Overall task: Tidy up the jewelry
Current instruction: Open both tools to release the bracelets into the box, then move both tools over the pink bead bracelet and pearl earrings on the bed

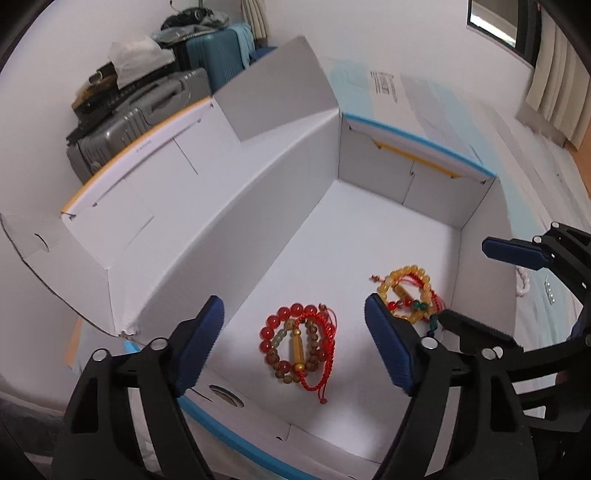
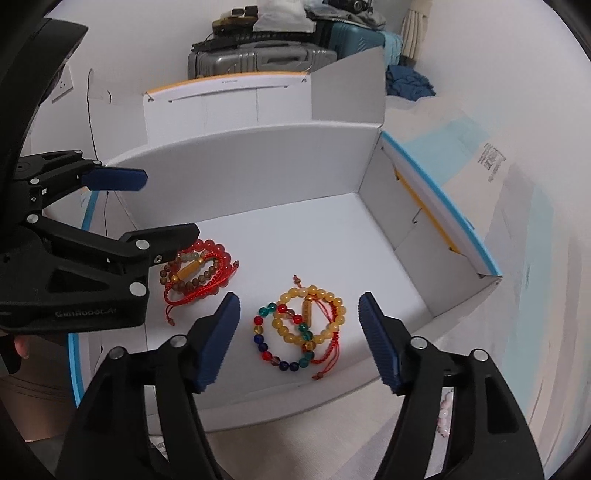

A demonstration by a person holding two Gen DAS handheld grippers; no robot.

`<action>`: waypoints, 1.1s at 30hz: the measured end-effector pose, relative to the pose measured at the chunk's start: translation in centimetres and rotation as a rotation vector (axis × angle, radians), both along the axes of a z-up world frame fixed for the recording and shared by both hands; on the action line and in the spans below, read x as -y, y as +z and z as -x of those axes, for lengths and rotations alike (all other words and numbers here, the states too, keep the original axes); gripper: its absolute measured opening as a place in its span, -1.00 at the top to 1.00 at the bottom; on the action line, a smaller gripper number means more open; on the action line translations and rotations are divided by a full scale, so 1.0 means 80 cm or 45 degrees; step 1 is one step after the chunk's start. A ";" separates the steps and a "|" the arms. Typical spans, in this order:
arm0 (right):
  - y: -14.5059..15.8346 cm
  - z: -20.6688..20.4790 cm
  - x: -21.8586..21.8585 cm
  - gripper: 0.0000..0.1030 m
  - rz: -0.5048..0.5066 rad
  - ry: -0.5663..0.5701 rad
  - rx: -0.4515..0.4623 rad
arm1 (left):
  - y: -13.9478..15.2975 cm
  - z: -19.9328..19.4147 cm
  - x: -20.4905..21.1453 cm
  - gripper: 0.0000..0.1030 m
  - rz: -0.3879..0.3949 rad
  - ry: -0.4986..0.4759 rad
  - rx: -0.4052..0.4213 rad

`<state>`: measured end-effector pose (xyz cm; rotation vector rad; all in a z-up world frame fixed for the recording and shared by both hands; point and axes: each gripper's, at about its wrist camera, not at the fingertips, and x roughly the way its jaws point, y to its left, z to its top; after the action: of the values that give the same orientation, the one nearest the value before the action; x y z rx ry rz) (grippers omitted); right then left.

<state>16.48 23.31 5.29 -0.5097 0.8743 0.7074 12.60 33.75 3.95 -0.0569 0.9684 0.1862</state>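
Only right view shows multicolored bracelet – whole.

grey suitcase beside teal suitcase, clothes nearby

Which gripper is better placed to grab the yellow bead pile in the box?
Right. The right gripper is open with the yellow pile between its fingers; the left gripper is open around the red pile.
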 end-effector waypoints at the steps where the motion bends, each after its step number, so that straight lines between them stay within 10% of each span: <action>1: 0.003 0.001 0.003 -0.32 -0.005 -0.003 0.007 | 0.003 0.000 0.003 -0.59 -0.002 0.001 0.007; 33: 0.059 0.004 0.218 -0.85 -0.131 -0.307 0.139 | 0.070 -0.033 0.189 -0.89 -0.018 -0.085 0.225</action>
<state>16.16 5.83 10.04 -0.3408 0.7773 0.4961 15.23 18.63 9.54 -0.0275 0.7918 0.1240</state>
